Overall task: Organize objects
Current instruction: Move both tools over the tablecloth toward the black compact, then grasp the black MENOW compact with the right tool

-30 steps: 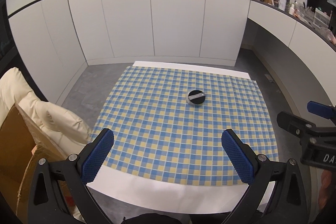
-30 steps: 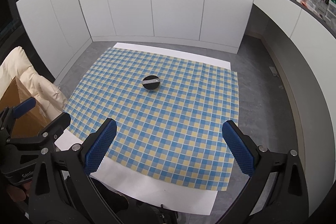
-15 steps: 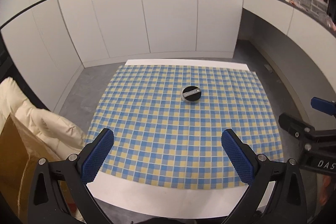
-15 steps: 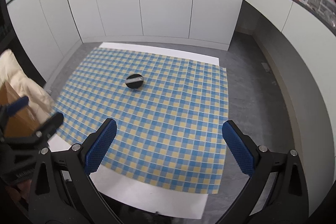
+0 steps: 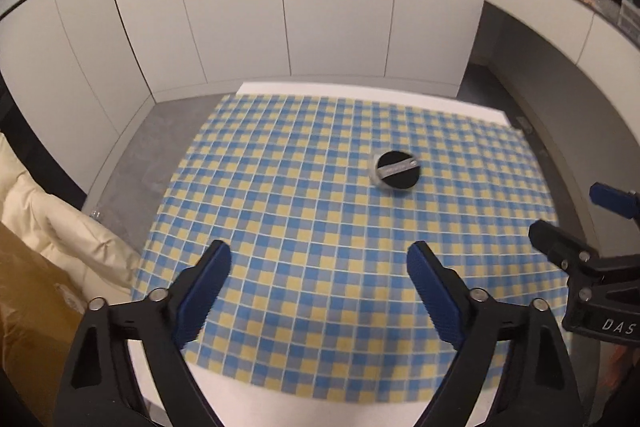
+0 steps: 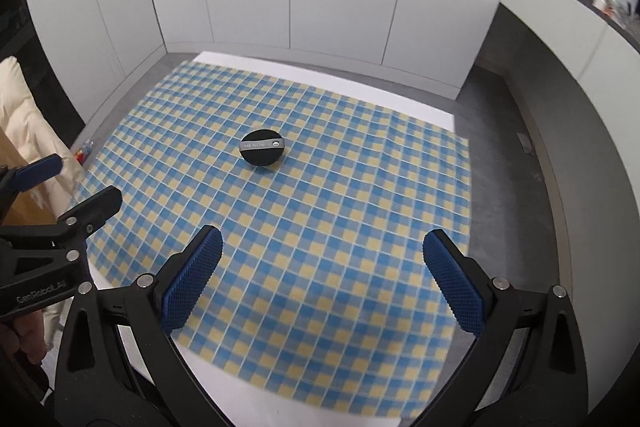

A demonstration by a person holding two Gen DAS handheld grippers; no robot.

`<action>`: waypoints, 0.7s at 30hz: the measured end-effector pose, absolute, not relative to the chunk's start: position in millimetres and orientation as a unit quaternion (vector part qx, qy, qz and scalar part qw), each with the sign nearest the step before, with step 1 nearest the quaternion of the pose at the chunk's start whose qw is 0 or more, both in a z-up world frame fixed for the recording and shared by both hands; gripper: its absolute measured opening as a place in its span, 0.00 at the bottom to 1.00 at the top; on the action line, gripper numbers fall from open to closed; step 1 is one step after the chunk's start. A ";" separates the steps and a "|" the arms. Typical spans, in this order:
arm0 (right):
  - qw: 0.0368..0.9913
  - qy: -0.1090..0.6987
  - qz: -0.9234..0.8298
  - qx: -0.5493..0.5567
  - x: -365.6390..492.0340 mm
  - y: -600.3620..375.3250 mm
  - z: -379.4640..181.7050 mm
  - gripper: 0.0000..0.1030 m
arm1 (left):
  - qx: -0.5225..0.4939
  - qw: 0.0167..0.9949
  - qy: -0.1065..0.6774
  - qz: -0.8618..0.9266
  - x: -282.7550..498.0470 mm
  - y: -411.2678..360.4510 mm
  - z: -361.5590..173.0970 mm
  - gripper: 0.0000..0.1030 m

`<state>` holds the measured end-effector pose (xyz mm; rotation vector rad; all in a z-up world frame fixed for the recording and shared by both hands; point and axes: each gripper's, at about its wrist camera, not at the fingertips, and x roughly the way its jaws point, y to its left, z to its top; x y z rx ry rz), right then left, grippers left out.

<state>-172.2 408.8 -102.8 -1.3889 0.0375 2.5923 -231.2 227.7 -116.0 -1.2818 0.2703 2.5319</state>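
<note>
Puck (image 5: 395,171) alone mid-cloth (image 5: 320,227), untouched; my left gripper (image 5: 319,291) closing on nothing, right gripper (image 6: 324,281) wide, empty, both short of puck; organizing barely begun, all left.

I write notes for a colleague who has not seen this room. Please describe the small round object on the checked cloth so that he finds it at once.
Find the blue-and-yellow checked cloth on the white table. The round black case lies flat on it, alone, beyond both grippers. A grey band with lettering crosses its top.
</note>
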 end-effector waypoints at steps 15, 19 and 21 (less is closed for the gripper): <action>0.068 0.018 0.869 -0.489 -266.1 396.6 -185.4 0.94 | -0.479 0.146 0.076 0.862 -291.1 237.7 -188.5 0.45; 0.061 0.015 0.870 -0.489 -289.9 391.9 -201.7 0.94 | -0.486 0.141 0.065 0.860 -306.8 234.1 -201.1 0.40; 0.060 0.014 0.871 -0.487 -296.4 390.2 -206.8 0.94 | -0.487 0.138 0.066 0.860 -310.5 232.6 -206.1 0.38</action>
